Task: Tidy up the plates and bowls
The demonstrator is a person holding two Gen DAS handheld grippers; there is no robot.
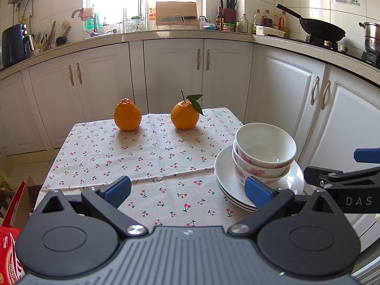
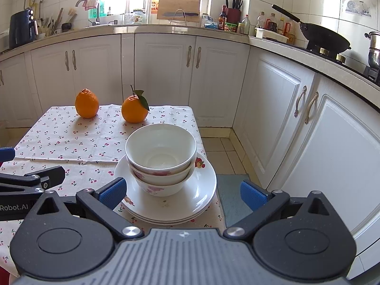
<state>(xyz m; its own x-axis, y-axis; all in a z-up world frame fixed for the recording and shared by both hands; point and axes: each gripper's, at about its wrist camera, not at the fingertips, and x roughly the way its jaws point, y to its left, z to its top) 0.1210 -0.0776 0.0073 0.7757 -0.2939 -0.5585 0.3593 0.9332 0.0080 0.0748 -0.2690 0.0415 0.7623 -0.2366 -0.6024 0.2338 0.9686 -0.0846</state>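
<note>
Two or three white bowls with pink flowers (image 2: 161, 163) sit nested on a stack of white plates (image 2: 199, 190) at the table's right front corner; they also show in the left wrist view (image 1: 263, 152), on the plates (image 1: 228, 178). My right gripper (image 2: 182, 196) is open and empty, its blue fingertips either side of the stack's front. My left gripper (image 1: 190, 190) is open and empty, left of the stack, its right fingertip in front of the plates' rim.
Two oranges (image 1: 127, 114) (image 1: 184, 117) stand at the table's far side on the cherry-print cloth (image 1: 142, 156). White kitchen cabinets (image 2: 296, 118) lie behind and to the right. A red box (image 1: 9, 249) sits left of the table.
</note>
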